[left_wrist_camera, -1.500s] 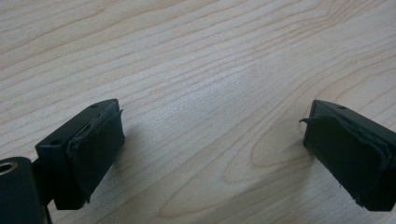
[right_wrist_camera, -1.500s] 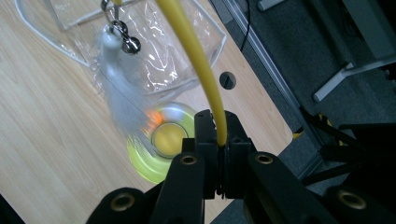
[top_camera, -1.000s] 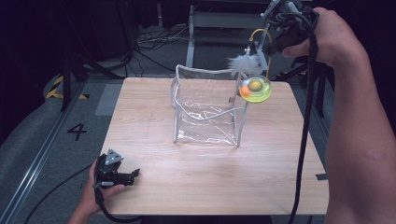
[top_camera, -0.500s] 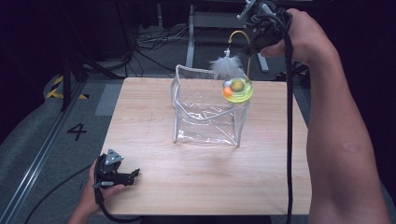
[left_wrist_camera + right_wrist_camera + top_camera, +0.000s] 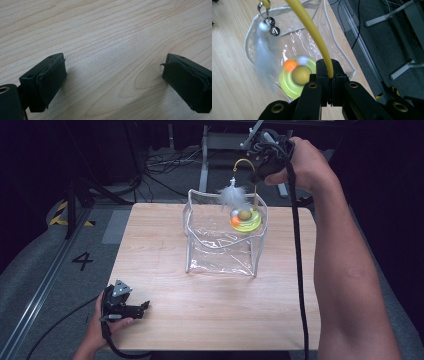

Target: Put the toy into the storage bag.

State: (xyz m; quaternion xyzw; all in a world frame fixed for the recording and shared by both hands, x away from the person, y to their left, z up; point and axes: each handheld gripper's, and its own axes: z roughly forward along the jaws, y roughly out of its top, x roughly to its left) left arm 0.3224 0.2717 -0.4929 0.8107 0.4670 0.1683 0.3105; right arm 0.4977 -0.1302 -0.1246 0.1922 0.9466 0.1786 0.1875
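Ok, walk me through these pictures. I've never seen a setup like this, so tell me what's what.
No robot here: a person holds a two-jaw hand tool in each hand. One camera looks down from above the wooden table; the other two ride on the tools. The right gripper, jaws shut, pinches the yellow curved wire of a cat toy with a round yellow-green base, coloured balls and a white feather, held over the open clear plastic bag. The left gripper rests on the table, jaws open, holding nothing.
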